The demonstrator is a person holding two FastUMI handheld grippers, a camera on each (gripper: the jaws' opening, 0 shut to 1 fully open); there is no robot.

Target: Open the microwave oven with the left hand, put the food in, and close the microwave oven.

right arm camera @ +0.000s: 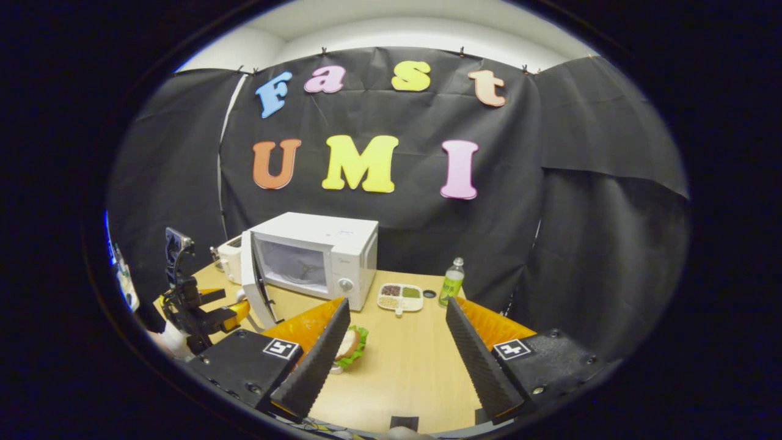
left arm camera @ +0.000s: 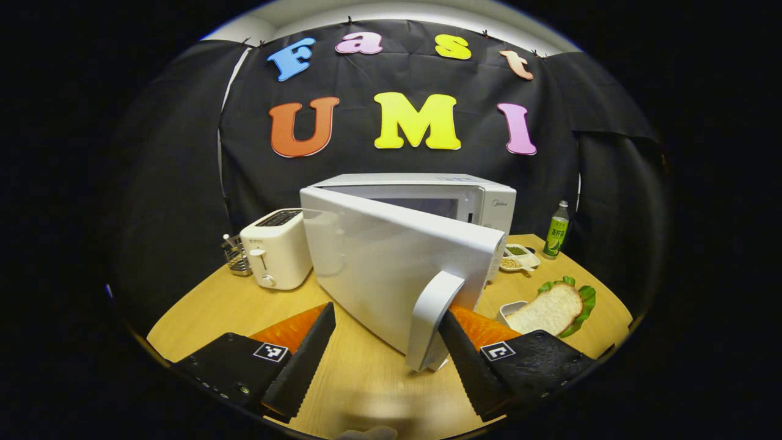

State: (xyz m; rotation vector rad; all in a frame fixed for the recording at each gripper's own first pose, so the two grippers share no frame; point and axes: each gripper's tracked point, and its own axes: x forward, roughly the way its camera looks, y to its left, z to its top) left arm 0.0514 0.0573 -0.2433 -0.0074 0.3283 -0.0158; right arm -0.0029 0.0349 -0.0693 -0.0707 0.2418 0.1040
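Note:
The white microwave [left arm camera: 427, 195] stands at the back of the wooden table, its door [left arm camera: 379, 269] swung partway out toward me. My left gripper [left arm camera: 385, 360] is open, and the door's curved handle [left arm camera: 432, 318] hangs between its fingers, close against the right finger [left arm camera: 467, 360]. The food is a slice of bread on lettuce [left arm camera: 550, 308] on a small white dish to the right of the door. In the right gripper view the microwave [right arm camera: 317, 260] shows its open cavity. My right gripper [right arm camera: 397, 354] hovers open above the table, with the bread [right arm camera: 349, 345] partly hidden behind its left finger.
A white toaster [left arm camera: 278, 256] and a small wire rack [left arm camera: 237, 256] stand left of the microwave. A divided dish of grains [right arm camera: 400, 296] and a green bottle [right arm camera: 452, 282] sit to its right. The table edge [left arm camera: 183, 324] curves close in front.

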